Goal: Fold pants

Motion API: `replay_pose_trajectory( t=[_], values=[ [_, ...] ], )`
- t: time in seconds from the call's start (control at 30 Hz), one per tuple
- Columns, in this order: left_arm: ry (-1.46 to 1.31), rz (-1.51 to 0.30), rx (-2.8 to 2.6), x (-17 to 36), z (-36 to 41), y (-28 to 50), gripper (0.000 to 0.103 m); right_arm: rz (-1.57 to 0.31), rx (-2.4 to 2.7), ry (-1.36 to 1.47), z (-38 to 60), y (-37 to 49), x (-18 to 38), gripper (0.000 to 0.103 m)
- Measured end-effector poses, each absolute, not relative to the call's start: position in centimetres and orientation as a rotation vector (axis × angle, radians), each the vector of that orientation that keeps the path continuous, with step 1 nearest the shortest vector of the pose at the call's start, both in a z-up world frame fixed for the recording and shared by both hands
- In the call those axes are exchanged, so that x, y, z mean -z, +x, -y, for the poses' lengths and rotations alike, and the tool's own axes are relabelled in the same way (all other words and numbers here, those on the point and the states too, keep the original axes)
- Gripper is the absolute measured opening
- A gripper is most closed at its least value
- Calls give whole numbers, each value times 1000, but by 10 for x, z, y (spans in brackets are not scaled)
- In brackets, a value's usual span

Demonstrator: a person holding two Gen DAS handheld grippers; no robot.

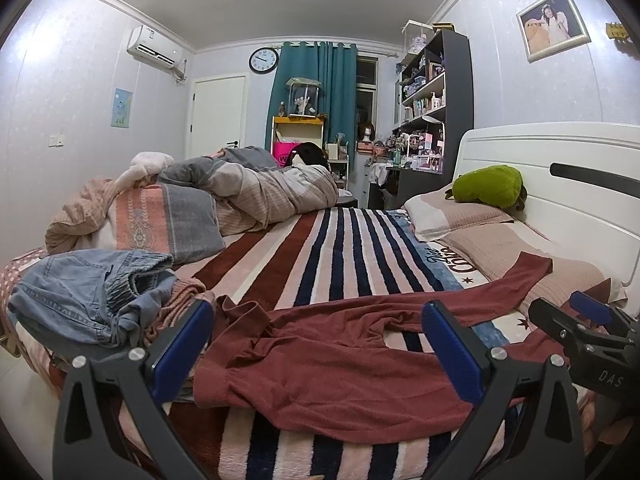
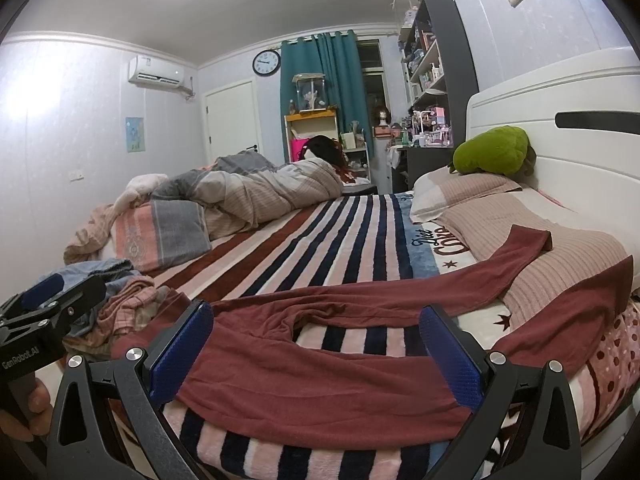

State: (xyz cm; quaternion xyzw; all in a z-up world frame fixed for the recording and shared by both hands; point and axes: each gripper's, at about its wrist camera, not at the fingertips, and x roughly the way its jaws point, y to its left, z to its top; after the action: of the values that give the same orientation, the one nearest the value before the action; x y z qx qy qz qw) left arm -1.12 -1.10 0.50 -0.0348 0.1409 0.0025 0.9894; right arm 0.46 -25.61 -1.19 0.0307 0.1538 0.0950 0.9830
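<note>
Dark red pants (image 1: 340,380) (image 2: 320,388) lie spread on the striped blanket (image 1: 340,248) (image 2: 320,236), waistband at the near left, both legs running right onto a pillow. My left gripper (image 1: 320,344) hovers open just above the waist and seat, its blue pads wide apart with nothing between them. My right gripper (image 2: 316,348) is open too, over the crotch and thigh area. In the left wrist view the right gripper (image 1: 576,320) shows at the right edge. In the right wrist view the left gripper (image 2: 48,296) shows at the left, with a hand below it.
A pile of other clothes, with blue denim (image 1: 80,300) on top, sits at the near left corner of the bed. A bunched duvet (image 1: 260,188) lies at the back left. Pillows (image 1: 500,240) and a green plush (image 1: 488,184) rest against the white headboard (image 1: 560,168).
</note>
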Motion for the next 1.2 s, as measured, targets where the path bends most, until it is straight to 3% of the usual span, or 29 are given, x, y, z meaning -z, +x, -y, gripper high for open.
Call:
replay_pose_trajectory(
  t=[0.67, 1.03, 1.07, 1.2],
  values=[
    [-67, -303, 7, 1, 11, -4, 102, -313, -195, 71, 258, 5, 11, 102],
    [-116, -435, 58, 33, 2, 24, 102, -392, -223, 143, 305, 13, 50, 102],
    [-128, -456, 66, 39, -1, 28, 102, -414, -238, 171, 316, 15, 57, 101],
    [-163, -584, 70, 77, -18, 44, 102, -516, -230, 224, 349, 27, 99, 72]
  ],
)
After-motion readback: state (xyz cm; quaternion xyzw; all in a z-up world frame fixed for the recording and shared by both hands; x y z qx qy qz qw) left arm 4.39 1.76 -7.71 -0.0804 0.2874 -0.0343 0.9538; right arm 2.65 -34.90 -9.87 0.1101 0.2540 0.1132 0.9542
